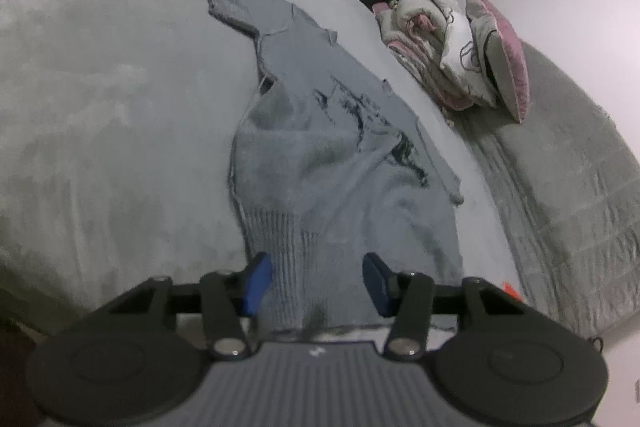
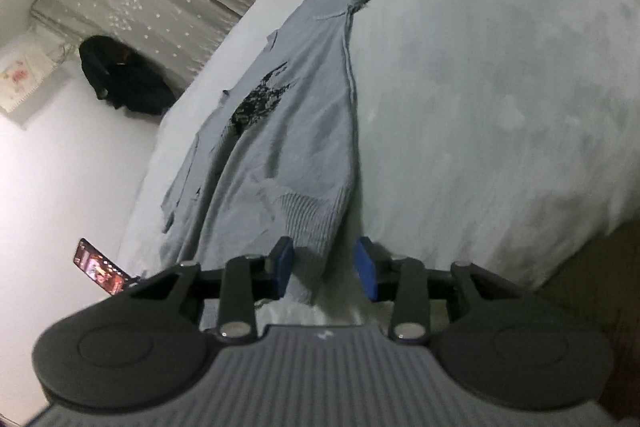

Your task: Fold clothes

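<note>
Both fingers' pads stand apart astride sweater (image 1: pixel 320 163) hem on bed (image 1: pixel 100 107); left gripper (image 1: pixel 316 283) and right gripper (image 2: pixel 324 263) should bite ribbing squarely; lift evenly.

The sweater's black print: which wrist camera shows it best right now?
The left wrist view. There the sweater lies with its black print near mid-frame, spread across the chest, though creases break it up. In the right wrist view the print is a smaller, foreshortened dark patch seen at a slant, partly lost in a fold.
</note>
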`<state>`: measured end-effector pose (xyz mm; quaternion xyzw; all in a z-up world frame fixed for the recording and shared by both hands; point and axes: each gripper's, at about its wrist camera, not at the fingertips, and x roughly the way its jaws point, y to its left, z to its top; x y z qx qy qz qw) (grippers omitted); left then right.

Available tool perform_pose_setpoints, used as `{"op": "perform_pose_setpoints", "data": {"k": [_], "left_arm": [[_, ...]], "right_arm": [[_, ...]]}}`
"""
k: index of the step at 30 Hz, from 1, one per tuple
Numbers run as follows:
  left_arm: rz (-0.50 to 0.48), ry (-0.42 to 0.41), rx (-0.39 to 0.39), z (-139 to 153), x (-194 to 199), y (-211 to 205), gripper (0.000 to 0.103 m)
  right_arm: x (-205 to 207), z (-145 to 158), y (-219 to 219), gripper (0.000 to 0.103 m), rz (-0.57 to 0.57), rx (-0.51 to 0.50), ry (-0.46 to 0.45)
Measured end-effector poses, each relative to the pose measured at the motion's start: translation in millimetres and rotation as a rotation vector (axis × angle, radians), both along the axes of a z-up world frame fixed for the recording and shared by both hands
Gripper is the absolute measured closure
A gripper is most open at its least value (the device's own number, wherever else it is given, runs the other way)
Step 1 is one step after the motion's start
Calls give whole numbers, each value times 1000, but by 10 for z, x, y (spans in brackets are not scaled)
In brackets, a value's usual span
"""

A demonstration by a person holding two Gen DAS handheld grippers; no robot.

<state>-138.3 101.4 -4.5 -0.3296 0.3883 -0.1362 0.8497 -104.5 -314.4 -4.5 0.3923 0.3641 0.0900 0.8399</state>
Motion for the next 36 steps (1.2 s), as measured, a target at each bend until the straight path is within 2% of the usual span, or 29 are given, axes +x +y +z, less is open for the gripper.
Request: {"op": "perform_pose_setpoints", "data": {"k": [2,5,7,8,9,12,20,23,26,29,31,32,33,35,36], "left_arm": [[6,6,11,-23,-20,-42,56],[-3,5,28,-19,-56,-115,59],[-10,9,36,-16,-63,-134,76],[-14,13,39,-15,-65,-136,94],[-18,19,34,-15,-64,-129,103],[-36,6,-20,42,-96,-55,103],[-81,-122,-156,433,-281,182,103],[-105,-151,-180,527,-349,232,103],[-131,-132,-144,501,-381,211,103],[-110,-71,-34,389,-349,141,103],[-83,-25,42,306,-315,109,99],[-70,-7,71,269,-291,104,91],[-59,7,87,237,-263,106,75],[-33,29,96,181,-214,124,55],[-24,36,94,155,-191,133,54]], "right_arm": [[17,-8,44,67,3,-11,-3],[47,0,138,75,22,-34,-8],[67,-4,194,90,37,-44,-7],[70,-4,216,92,43,-48,-8],[61,4,229,93,43,-53,-11],[7,102,237,94,33,-84,-37],[-190,556,-40,96,-45,-128,-151],[-243,698,-58,96,-48,-173,-174],[-228,687,-77,96,-54,-226,-151],[-186,616,-98,96,-62,-278,-110],[-127,492,-119,96,-70,-297,-65],[-105,434,-124,96,-70,-301,-47],[-83,376,-129,96,-70,-306,-30],[-52,282,-135,96,-70,-308,-4],[-41,247,-141,96,-70,-306,4]]}}
